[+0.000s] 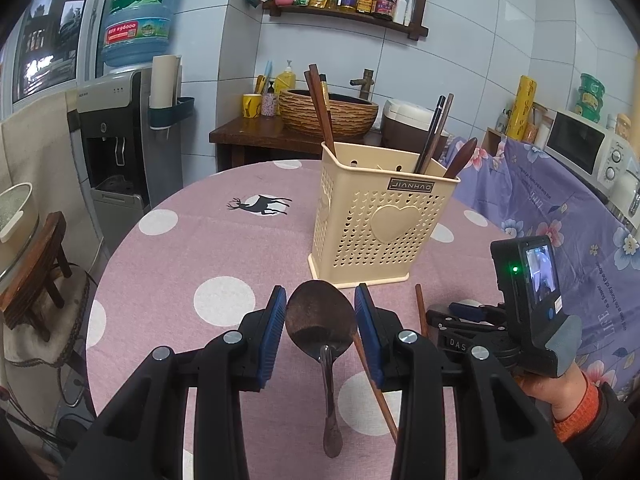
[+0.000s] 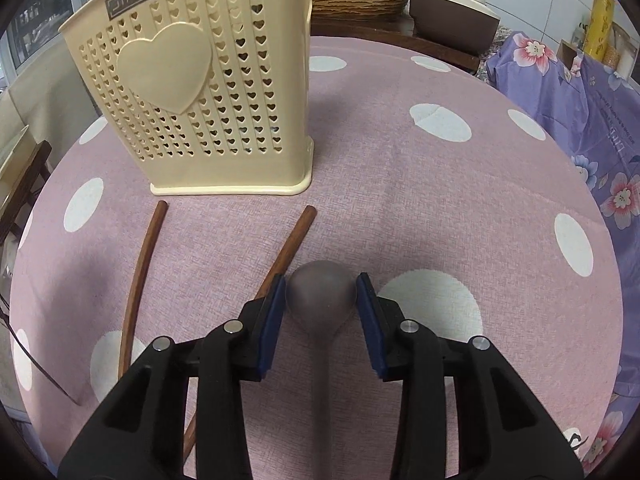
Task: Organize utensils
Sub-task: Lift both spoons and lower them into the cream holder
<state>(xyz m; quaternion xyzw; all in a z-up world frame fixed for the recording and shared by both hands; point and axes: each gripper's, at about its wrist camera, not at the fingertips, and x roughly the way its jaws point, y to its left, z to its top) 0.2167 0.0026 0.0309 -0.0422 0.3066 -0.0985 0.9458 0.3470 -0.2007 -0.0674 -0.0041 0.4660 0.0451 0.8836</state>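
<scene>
Your left gripper (image 1: 321,312), pads apart, flanks a dark spoon (image 1: 320,320); only your right gripper (image 2: 321,300), also apart, shows the grey spoon (image 2: 320,296).

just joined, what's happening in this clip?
A person is sorting utensils into a cream holder on a polka-dot table. The left tongs sit around the bowl of a dark spoon; the right tongs sit around a grey spoon. Whether either is actually clamped is unclear. Two brown chopsticks lie loose in front of the holder, which already has chopsticks and a spoon in it.
</scene>
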